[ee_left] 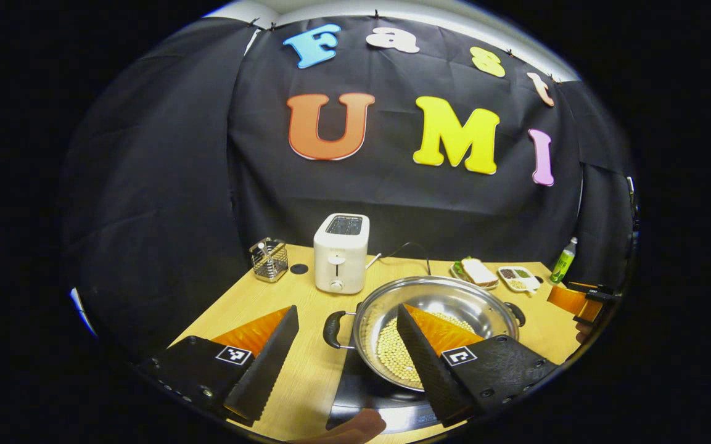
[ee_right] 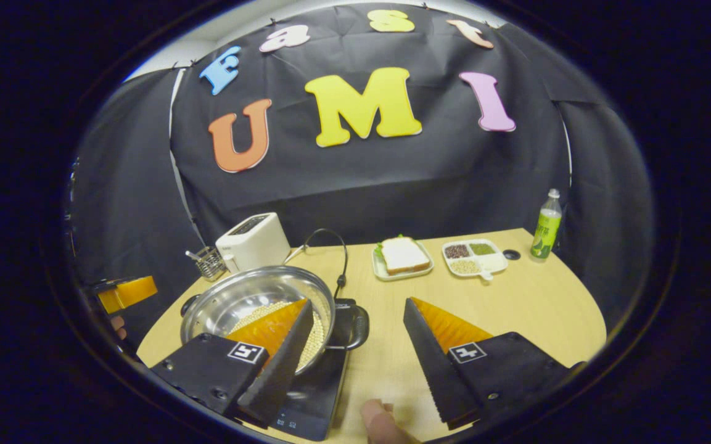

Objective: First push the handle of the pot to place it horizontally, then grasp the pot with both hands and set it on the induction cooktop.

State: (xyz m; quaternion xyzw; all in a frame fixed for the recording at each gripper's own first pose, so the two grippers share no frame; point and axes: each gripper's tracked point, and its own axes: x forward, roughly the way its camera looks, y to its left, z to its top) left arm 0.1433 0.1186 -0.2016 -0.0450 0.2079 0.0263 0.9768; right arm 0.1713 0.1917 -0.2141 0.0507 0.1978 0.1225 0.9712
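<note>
The shiny round stainless-steel pot, its bottom covered with pale yellow beans, sits on the flat black induction cooktop at about 6 o'clock on the light wooden table. Its two black loop handles point out sideways, one at 9 o'clock in the left gripper view, the other at 3 o'clock of the pot in the right gripper view. By the look of it, both steps are done: the handles lie level and the pot rests on the cooktop.

The left gripper has its orange-and-black fingers spread wide, straddling the left handle without touching it and holding nothing. The right gripper is likewise wide apart and empty around the right handle. What seems left is only to draw both tools clear.

Behind the pot, a white two-slot toaster stands at 12 o'clock, a sandwich on a small plate and a divided white dish of grains lie toward 1 o'clock, and a green-labelled plastic bottle stands at 2 o'clock.
</note>
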